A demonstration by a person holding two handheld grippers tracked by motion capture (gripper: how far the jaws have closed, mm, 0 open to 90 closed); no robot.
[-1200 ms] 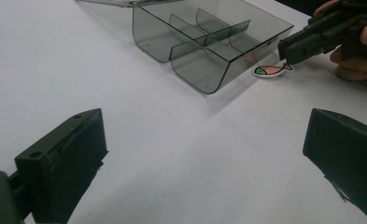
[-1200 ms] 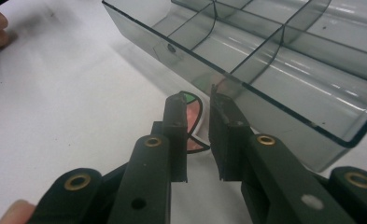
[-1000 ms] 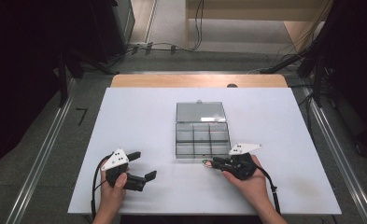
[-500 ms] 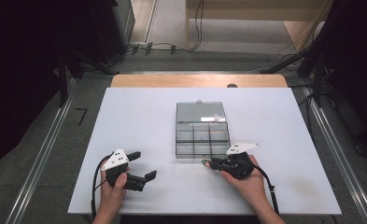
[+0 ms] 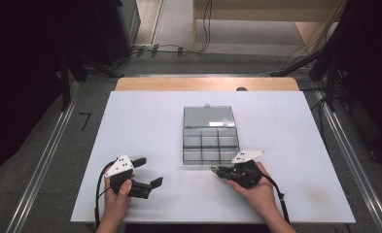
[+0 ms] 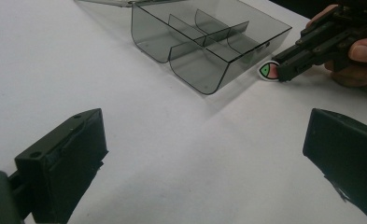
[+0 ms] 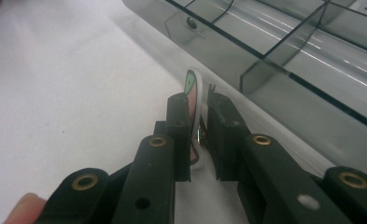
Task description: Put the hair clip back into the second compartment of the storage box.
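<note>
1. The white table (image 5: 145, 121) bears everything, with a clear smoke-grey compartment box (image 5: 210, 141) lying near its middle, lid flung open away from the person.
2. The left gripper (image 5: 147, 172) rests low by the near edge, well apart from the box, jaws spread wide and holding nothing.
3. The right gripper (image 5: 215, 170) sits just beside the box's near wall, jaws pinched tight.
4. Between them stands a small flat pick-shaped token (image 7: 192, 100), green and pink, edge-up, just beside that wall.
</note>
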